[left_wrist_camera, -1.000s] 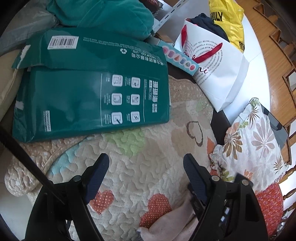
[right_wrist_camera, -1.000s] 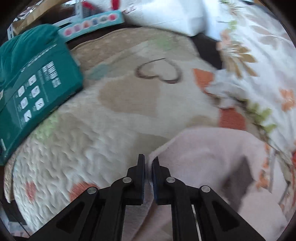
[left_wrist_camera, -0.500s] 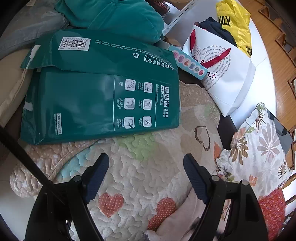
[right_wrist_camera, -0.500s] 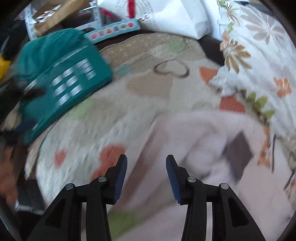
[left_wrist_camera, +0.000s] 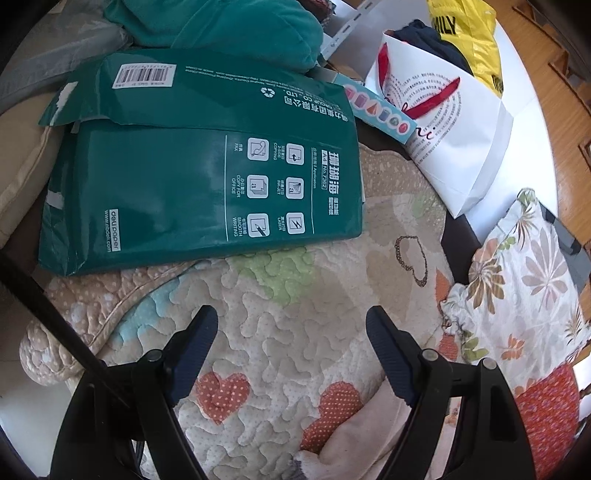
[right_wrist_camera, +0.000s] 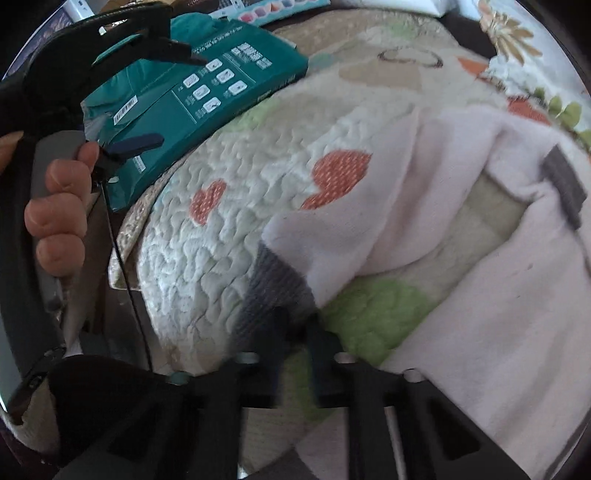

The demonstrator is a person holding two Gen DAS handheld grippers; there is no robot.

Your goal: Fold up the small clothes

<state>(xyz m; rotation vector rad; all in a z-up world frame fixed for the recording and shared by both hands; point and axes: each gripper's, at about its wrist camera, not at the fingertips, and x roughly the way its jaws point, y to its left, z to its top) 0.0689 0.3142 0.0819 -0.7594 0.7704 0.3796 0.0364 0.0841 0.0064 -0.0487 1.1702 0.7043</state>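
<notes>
A small pale pink garment [right_wrist_camera: 461, 206] with grey cuffs [right_wrist_camera: 273, 273] lies spread on the quilted heart-pattern mat [right_wrist_camera: 236, 184]. My right gripper [right_wrist_camera: 295, 325] hangs just over the grey cuff, jaws a little apart and blurred, holding nothing I can see. My left gripper [left_wrist_camera: 291, 328] is wide open and empty above the mat [left_wrist_camera: 295, 295]; a corner of the pink garment [left_wrist_camera: 354, 432] shows under its right finger. The left gripper also shows in the right wrist view [right_wrist_camera: 140, 144], held by a hand at the left.
A green paper ream package [left_wrist_camera: 199, 173] lies at the back of the mat. A white printed bag [left_wrist_camera: 443, 110], a yellow bag [left_wrist_camera: 465, 33], a teal cushion [left_wrist_camera: 229, 26] and a floral cloth [left_wrist_camera: 517, 295] ring the mat. The mat's edge drops off at the left.
My right gripper opened, let go of the garment's edge, swung left and down to the grey cuff. The left gripper drew back slightly, still open.
</notes>
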